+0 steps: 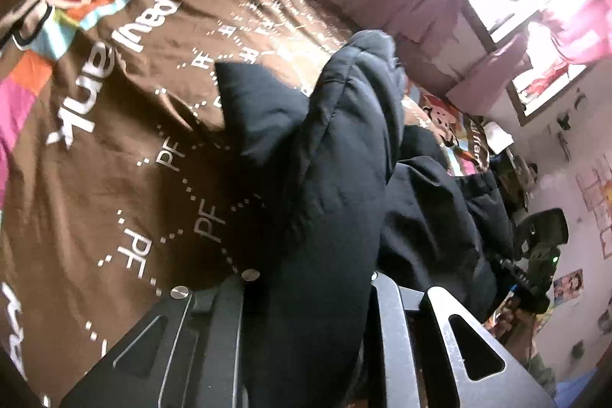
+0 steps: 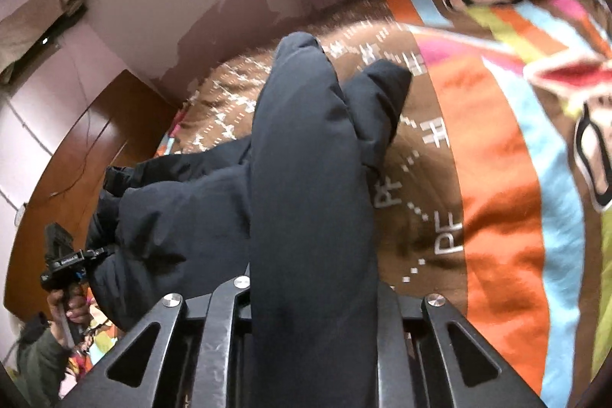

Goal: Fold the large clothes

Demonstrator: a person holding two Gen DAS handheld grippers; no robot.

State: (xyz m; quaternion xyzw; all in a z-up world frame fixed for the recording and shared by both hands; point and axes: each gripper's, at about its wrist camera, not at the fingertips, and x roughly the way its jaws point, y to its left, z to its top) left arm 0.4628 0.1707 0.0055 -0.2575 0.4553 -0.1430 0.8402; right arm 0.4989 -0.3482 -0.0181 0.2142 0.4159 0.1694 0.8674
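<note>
Padded black jacket [image 1: 317, 186] hangs bunched above the brown printed bedspread [image 1: 114, 148], clamped in both the left gripper [image 1: 306, 297] and the right gripper [image 2: 313, 293], jaws narrow on folds.

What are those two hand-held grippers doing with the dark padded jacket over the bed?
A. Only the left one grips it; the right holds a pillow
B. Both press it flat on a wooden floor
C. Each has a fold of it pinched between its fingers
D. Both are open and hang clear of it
C: the dark jacket runs up from between the left gripper's fingers, and likewise from the right gripper's, above the brown bedspread.
</note>
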